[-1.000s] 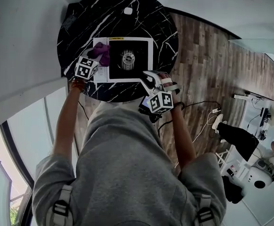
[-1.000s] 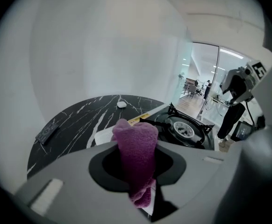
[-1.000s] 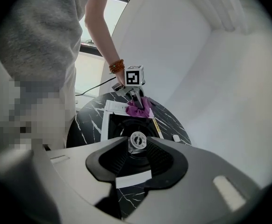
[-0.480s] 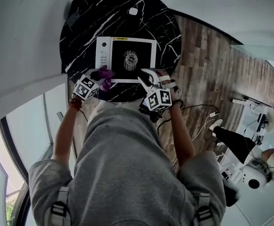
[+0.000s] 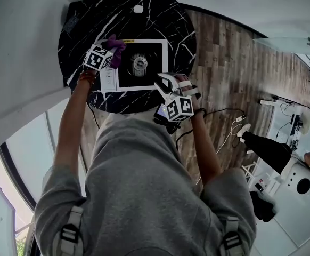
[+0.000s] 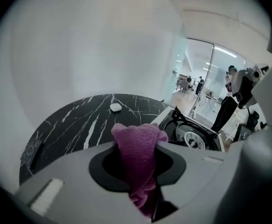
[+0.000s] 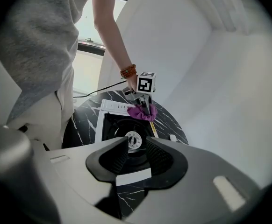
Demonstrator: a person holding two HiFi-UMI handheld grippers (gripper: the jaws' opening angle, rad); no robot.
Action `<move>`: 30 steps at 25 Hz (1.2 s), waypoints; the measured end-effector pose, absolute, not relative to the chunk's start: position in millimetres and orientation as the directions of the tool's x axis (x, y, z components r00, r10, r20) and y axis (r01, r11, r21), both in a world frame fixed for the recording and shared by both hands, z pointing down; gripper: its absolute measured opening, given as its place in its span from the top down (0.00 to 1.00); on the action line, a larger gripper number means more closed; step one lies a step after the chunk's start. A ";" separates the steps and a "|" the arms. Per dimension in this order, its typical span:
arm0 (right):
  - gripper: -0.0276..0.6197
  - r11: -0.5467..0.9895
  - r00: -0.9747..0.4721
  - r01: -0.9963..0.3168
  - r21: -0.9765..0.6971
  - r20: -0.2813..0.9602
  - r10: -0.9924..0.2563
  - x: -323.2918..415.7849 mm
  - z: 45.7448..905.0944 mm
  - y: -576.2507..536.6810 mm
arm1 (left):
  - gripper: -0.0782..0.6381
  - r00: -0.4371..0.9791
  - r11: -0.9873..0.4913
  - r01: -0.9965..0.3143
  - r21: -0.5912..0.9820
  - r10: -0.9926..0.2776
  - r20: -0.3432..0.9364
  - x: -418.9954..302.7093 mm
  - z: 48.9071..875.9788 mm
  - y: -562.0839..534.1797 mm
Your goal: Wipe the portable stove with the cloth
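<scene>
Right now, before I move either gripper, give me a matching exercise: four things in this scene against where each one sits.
Things:
1. cloth
2. burner
3. small white object
4. right gripper

Places:
A. middle of the stove
B. at the stove's near right edge
C. in the left gripper, at the stove's far left corner
D. on the bare table, beyond the stove

Pairs: 1-C, 2-A, 3-D, 4-B

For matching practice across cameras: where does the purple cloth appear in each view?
Head view: purple cloth upper left, on the portable stove's far-left corner.
Left gripper view: lower centre, between the jaws.
Right gripper view: centre, beyond the burner.
Shared landmark: the burner.
</scene>
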State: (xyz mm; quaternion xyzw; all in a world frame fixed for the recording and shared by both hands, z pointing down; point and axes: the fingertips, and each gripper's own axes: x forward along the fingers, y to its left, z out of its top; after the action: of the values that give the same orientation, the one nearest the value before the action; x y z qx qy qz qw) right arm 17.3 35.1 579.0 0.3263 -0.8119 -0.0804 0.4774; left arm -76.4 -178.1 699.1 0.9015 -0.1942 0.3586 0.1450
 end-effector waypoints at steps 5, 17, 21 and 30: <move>0.75 0.769 -0.321 -0.472 0.430 0.729 -0.604 24.3 585.7 40.4 | 0.78 0.656 -0.900 -0.419 0.121 -0.208 0.725 -88.1 700.4 -150.2; 0.75 0.795 -0.352 -0.426 0.432 0.730 -0.585 7.7 585.8 31.9 | 0.78 0.677 -0.908 -0.391 0.151 -0.172 0.716 -124.4 706.5 -44.1; 0.75 0.797 -0.352 -0.418 0.436 0.731 -0.584 6.8 586.7 32.5 | 0.77 0.666 -0.925 -0.343 0.166 -0.115 0.737 -120.8 695.2 -27.6; 0.75 0.764 -0.312 -0.436 0.476 0.717 -0.624 22.8 569.6 33.7 | 0.77 0.672 -0.941 -0.335 0.042 -0.208 0.711 -61.3 684.9 -143.9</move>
State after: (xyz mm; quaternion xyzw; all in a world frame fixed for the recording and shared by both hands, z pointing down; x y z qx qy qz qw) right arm 22.8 33.7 569.6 0.3295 -0.8040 -0.0968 0.4854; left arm -61.3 -143.9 684.9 0.9104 -0.1492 0.3764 0.0845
